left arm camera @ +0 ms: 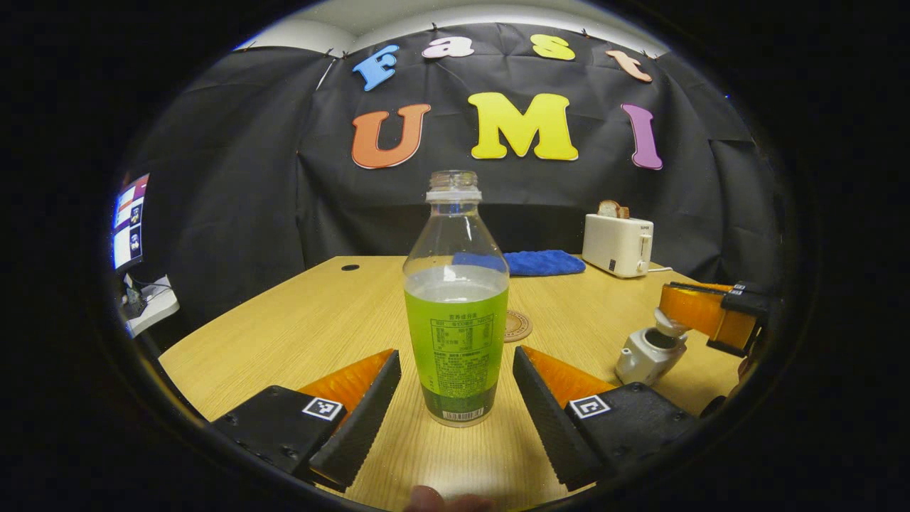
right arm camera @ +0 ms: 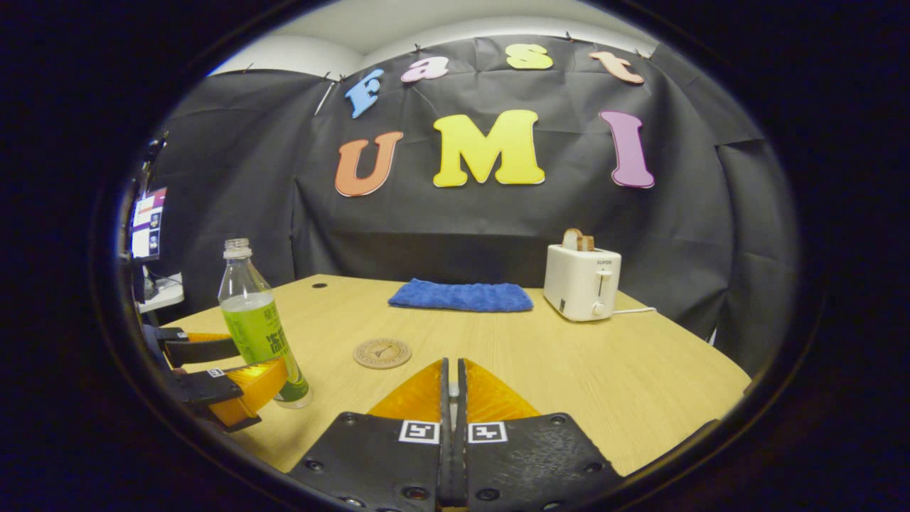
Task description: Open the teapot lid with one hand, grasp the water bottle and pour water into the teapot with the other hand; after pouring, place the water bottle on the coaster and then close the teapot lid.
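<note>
An uncapped clear bottle [left arm camera: 455, 284] half full of green drink stands upright on the wooden table [left arm camera: 320, 313]. My left gripper [left arm camera: 456, 361] is open, one finger close on each side of the bottle's lower half. The right gripper view shows the same bottle [right arm camera: 254, 320] with the left gripper [right arm camera: 261, 359] around it. A small white teapot [left arm camera: 648, 354] sits open-topped at the right. Just above it, my right gripper [left arm camera: 675, 320] is shut on the teapot lid [left arm camera: 668, 326]. A bit of the lid [right arm camera: 453, 390] shows between that gripper's [right arm camera: 453, 377] closed fingers. A round coaster [right arm camera: 382, 353] lies mid-table.
A folded blue cloth [right arm camera: 461, 295] lies at the back of the table, with a white toaster [right arm camera: 581, 281] holding a slice of bread to its right. A screen [left arm camera: 130, 220] stands off the table's left side. Behind the bottle the coaster [left arm camera: 519, 326] peeks out.
</note>
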The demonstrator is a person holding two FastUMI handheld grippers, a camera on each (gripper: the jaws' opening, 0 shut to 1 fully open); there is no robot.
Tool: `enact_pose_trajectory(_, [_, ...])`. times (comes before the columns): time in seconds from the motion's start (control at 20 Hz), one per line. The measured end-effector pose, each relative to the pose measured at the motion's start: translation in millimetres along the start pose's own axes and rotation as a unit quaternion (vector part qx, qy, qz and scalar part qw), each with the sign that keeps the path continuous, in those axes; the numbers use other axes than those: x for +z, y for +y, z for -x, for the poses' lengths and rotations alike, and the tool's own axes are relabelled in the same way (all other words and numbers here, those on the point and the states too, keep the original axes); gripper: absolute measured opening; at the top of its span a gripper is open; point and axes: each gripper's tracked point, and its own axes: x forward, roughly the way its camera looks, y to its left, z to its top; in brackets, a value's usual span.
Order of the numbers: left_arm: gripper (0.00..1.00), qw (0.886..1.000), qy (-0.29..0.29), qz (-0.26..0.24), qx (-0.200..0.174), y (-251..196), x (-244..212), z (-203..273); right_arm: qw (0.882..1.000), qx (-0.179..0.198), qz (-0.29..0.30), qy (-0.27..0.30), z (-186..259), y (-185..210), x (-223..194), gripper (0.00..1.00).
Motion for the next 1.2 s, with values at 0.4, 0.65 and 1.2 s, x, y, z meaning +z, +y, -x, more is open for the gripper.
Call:
enact_pose_trajectory(0.4, [0.83, 1.000, 0.020, -0.011, -0.009, -3, -9, -10, 1.000, 0.000, 0.009, -0.020, 21, -15, 20, 0.00])
enact_pose_trajectory(0.65, [0.76, 0.995, 0.032, -0.091, -0.007, -1, -1, -4, 1.000, -0.006, 0.007, -0.027, 30, -38, 27, 0.00])
enact_pose_trajectory(1.2, [0.73, 0.864, 0.034, -0.496, 0.077, 20, 36, 10, 0.999, -0.020, 0.018, -0.033, 50, -96, 31, 0.00])
